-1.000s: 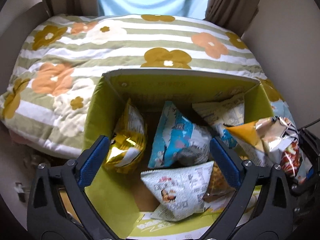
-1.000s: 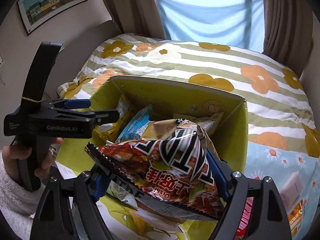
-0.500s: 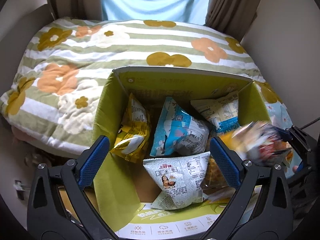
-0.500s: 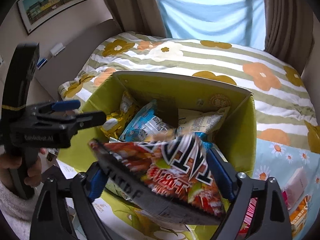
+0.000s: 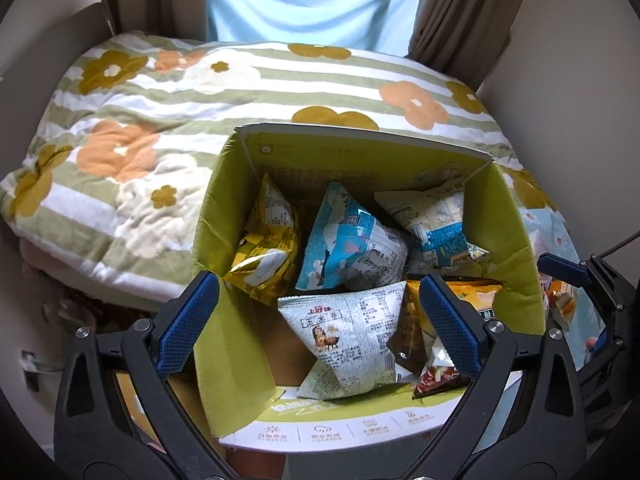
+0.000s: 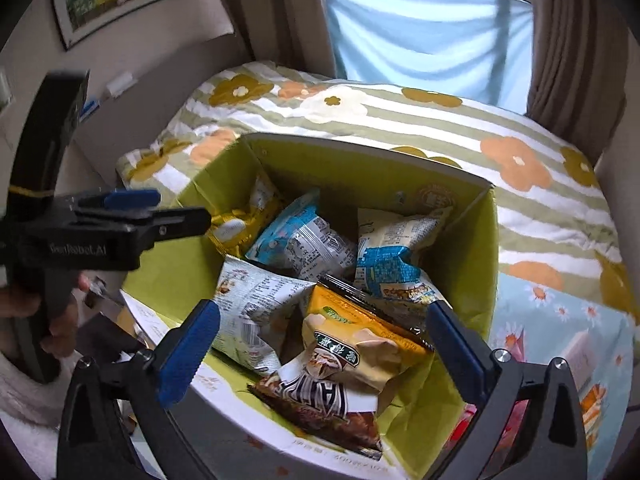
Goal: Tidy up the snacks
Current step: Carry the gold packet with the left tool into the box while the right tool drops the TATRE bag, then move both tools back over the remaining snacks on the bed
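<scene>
A yellow-green cardboard box [image 5: 224,200] [image 6: 486,264] stands open at the bed's edge, holding several snack bags. A red-and-black chip bag [image 6: 320,408] lies at the box's near right corner, on an orange bag [image 6: 352,340]; a sliver shows in the left wrist view [image 5: 436,380]. A white corn-snack bag [image 5: 352,332] [image 6: 256,308], a blue bag [image 5: 348,240] [image 6: 304,236] and a yellow bag [image 5: 268,240] [image 6: 236,224] lie further in. My left gripper [image 5: 316,324] is open and empty above the box's near side. My right gripper [image 6: 320,352] is open and empty just above the chip bag.
The bed has a striped floral quilt [image 5: 160,120] [image 6: 400,120] behind the box. More snack packets [image 6: 592,396] lie on a light blue cloth at the right. Walls and curtains [image 5: 460,12] close in at the back. The left gripper's body [image 6: 100,236] sits left of the box.
My right gripper opened and let go of the red-and-black chip bag, which dropped into the box's near right corner. The left gripper stayed open and shifted slightly back.
</scene>
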A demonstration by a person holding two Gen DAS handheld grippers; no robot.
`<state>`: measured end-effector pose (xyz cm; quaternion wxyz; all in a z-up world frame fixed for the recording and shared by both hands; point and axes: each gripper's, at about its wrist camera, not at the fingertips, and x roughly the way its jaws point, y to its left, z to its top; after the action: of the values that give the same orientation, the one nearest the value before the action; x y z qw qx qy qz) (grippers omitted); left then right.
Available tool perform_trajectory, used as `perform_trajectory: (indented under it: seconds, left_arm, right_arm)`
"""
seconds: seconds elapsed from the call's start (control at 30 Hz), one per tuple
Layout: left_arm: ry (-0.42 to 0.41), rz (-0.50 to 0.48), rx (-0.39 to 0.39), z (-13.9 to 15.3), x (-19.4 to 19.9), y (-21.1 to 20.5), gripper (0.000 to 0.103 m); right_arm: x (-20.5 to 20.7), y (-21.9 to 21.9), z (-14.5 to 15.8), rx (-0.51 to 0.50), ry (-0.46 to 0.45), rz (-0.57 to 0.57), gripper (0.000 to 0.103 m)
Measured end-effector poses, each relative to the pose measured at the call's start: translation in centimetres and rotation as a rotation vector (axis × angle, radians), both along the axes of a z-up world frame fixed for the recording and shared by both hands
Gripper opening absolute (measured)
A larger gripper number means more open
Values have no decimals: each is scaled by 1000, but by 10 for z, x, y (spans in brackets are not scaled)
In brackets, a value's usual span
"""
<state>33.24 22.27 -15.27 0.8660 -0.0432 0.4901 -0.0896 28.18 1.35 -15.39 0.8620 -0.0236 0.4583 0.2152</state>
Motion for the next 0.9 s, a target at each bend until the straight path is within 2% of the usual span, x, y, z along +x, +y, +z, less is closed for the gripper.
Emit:
perform_trajectory:
  seconds: [0.17,0.37,0.53,0.67,0.9]
  left_arm:
    - [-9,-10,-7,4,-5,-1,100]
    - [-15,-37,-23,6,-7,-9,100]
    - [-23,-59,-14,11,-10,-24,100]
    - [-31,-90,1,18,-17,-44,100]
    - [-66,-115,18,32,-40,-91,100]
  right_arm:
    - [-8,-5,3,16,-3,-57,102]
    - [-14,-4,7,-68,-9,-96,102]
    - [-27,-14,12,-65,-5,-124,102]
    - [-37,-36,19,-10,-20,-149,102]
    - [-58,-104,46,-23,-107,-208,102]
